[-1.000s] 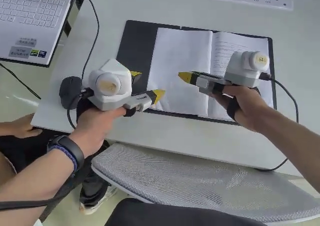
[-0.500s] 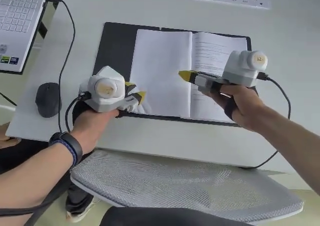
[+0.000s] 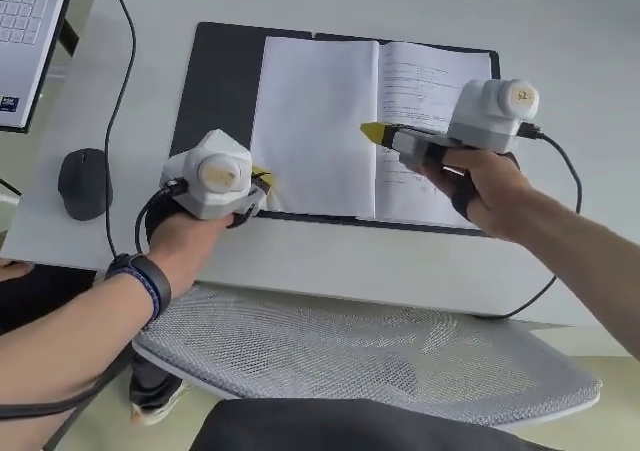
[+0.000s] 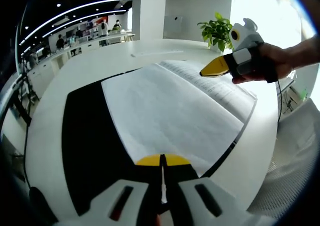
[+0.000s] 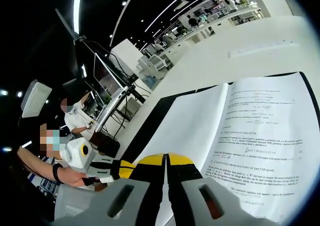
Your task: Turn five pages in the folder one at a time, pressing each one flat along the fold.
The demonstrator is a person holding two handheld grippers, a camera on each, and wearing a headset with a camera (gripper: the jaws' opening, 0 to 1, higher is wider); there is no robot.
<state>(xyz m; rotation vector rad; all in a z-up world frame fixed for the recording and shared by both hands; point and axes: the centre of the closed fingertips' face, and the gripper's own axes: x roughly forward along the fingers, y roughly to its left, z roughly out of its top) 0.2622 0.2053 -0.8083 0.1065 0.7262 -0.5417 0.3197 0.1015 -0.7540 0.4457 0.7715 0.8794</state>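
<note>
The folder [image 3: 215,81] is laid open on the desk [image 3: 560,91], directly ahead of both claws. The left gripper [image 3: 262,178] is held with its jaws drawn together at the near corner of the blank page [image 3: 310,121], which spreads out just ahead of its tips. This position is judged to steady or press that sheet; whether any paper is pinched cannot be told. The right gripper [image 3: 372,132] is kept closed on nothing, its tips poised over the fold [image 3: 378,81], with the printed page [image 3: 430,81] beneath it and ahead to its right. The closed, pointed shape is judged to suit a stroke along the fold — one blunt edge is offered rather than two prongs. Contact with the paper cannot be confirmed.
</note>
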